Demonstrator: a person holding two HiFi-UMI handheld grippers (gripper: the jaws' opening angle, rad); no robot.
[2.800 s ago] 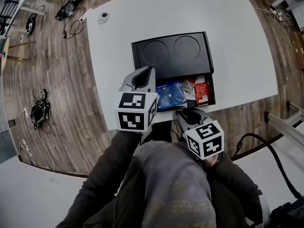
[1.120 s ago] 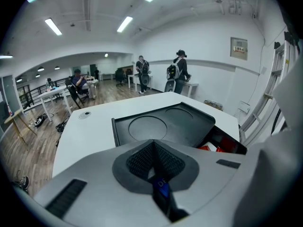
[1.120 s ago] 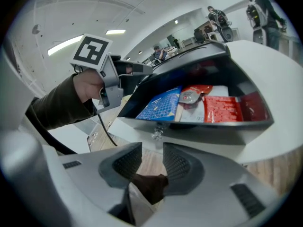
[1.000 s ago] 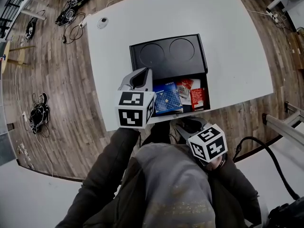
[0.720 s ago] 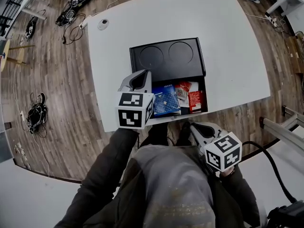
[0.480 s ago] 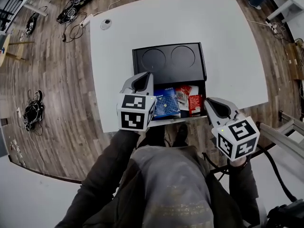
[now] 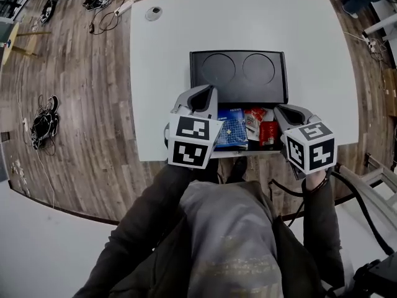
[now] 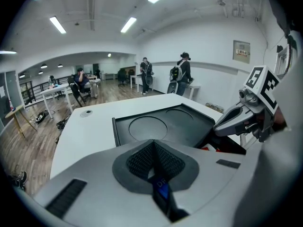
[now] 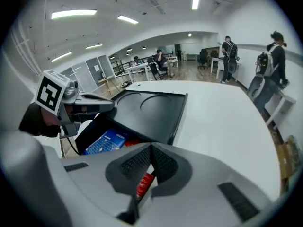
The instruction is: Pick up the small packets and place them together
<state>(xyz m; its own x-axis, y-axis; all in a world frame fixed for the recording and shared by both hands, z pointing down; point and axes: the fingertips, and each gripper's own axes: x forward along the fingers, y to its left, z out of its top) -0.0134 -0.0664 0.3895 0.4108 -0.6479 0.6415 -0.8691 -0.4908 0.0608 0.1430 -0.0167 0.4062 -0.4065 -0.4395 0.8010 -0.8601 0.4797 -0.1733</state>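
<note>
A black tray (image 7: 239, 73) lies on the white table (image 7: 310, 36). Its near compartment holds a blue packet (image 7: 233, 130), a small white and red packet (image 7: 254, 118) and a red packet (image 7: 268, 133). My left gripper (image 7: 202, 93) hovers at the compartment's left end, shut (image 8: 154, 151), with only a bit of blue print showing through the slot under its pads. My right gripper (image 7: 286, 110) is at the compartment's right end, shut (image 9: 151, 162) with nothing between its pads. The red packet (image 9: 144, 183) shows below them and the blue packet (image 9: 106, 141) further left.
A small round grey object (image 7: 153, 12) sits at the table's far left corner. Cables (image 7: 43, 123) lie on the wooden floor to the left. The table's near edge (image 7: 186, 157) runs just under both grippers. Several people (image 8: 182, 72) stand far back in the room.
My right gripper has risen from below the table's near edge, by the person's lap, to the right end of the tray's compartment. The left gripper has stayed where it was.
</note>
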